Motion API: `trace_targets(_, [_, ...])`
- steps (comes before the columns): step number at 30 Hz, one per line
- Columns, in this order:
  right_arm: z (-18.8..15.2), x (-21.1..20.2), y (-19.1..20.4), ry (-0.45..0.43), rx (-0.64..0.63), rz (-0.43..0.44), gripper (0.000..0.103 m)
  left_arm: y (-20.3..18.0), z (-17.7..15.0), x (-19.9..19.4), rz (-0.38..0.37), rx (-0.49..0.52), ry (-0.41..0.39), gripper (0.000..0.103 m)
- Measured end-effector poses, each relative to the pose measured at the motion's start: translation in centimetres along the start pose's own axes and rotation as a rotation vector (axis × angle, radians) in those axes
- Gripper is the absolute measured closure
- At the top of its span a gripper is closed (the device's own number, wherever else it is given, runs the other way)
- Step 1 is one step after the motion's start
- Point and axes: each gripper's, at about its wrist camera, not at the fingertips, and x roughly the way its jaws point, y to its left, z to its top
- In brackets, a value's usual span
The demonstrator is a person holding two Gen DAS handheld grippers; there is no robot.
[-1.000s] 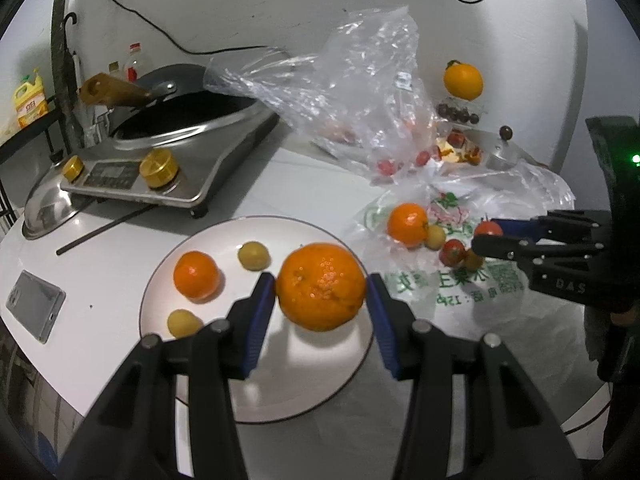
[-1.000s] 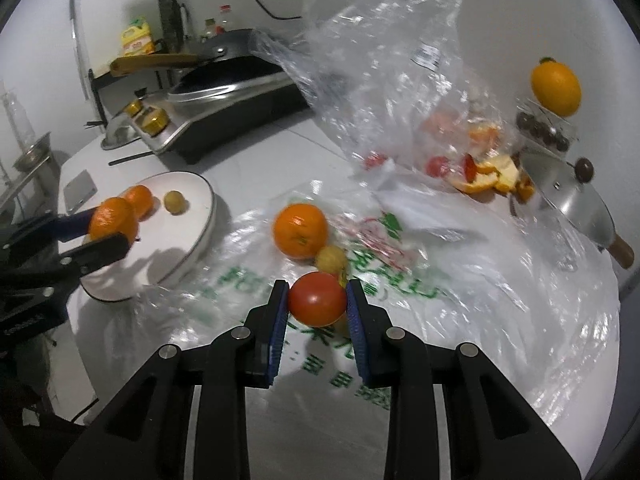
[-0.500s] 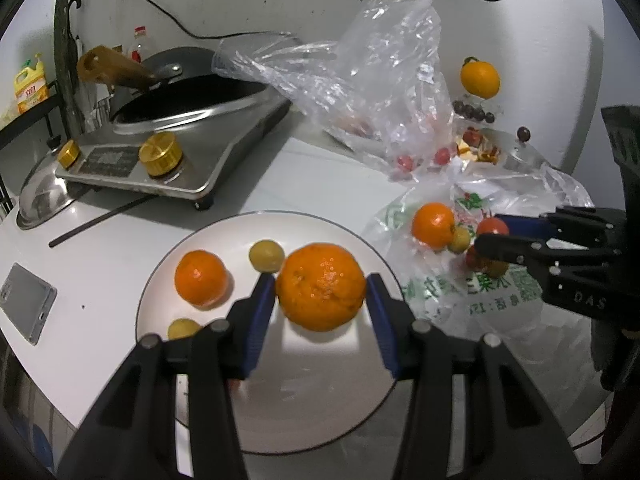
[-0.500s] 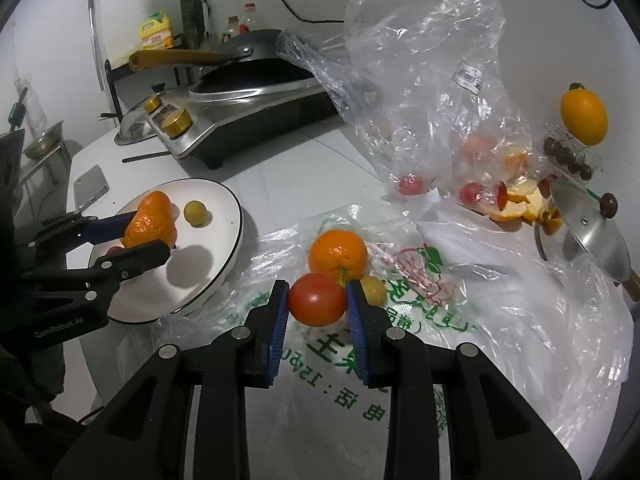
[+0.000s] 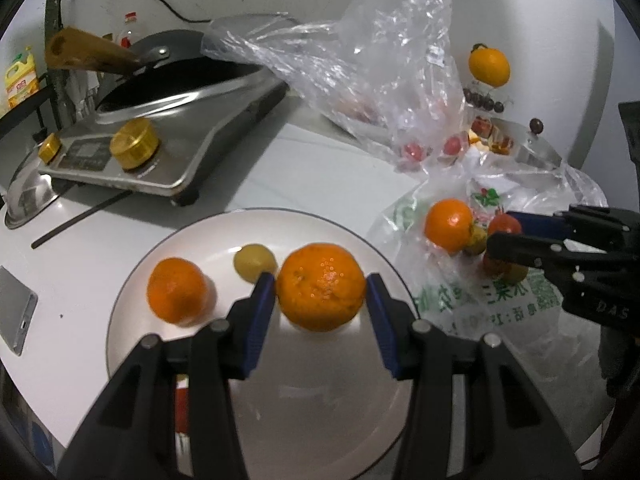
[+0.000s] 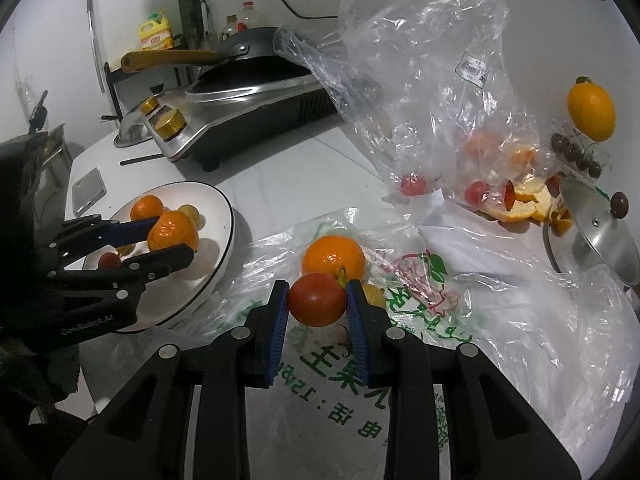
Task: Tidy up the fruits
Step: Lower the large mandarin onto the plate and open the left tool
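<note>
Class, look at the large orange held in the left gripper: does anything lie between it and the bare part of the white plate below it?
Nothing visible does. The large orange in the left gripper hangs over bare white plate; the small orange and yellow-green fruit sit off to the side.

On the side of your right gripper [image 5: 505, 236], seen from the left wrist, you can read the raised letters "DAS". The flat plastic bag [image 6: 400, 364] under your right gripper carries green printed Chinese characters and digits, upside down to you and too warped to read with certainty. The white sticker [image 6: 473, 69] on the clear bag [image 6: 420, 80] and the yellow bottle [image 6: 156, 36] label are too small to read.
</note>
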Motion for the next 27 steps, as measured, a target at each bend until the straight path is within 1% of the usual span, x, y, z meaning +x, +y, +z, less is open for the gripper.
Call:
trace_targets(6, [-0.2,0.4,-0.5,0.008,0.009,0.008,0.072,-0.4,0.4,1.0,-0.001,0.009,0.014,0.055])
trace_targets(9, [-0.2,0.4,-0.7,0.008,0.013,0.008,0.072,-0.4,0.5,1.3,-0.011,-0.004,0.031,0.055])
trace_targets(12, [-0.2,0.5,-0.8,0.009,0.015,0.007,0.072,-0.4,0.6,1.3,-0.013,-0.005,0.031,0.054])
trace_targets(14, [-0.2,0.5,-0.8,0.011,0.016,0.005,0.072,-0.6,0.7,1.2,-0.016,0.001,0.032,0.051])
trace_targets(17, [-0.2,0.5,-0.7,0.011,0.015,0.004,0.072,-0.7,0.7,0.9,-0.025,0.004,0.021,0.051])
trace_targets(27, [0.0,-0.5,0.5,0.001,-0.005,-0.003,0.072,-0.1,0.4,-1.2,-0.018,-0.009,-0.012,0.049])
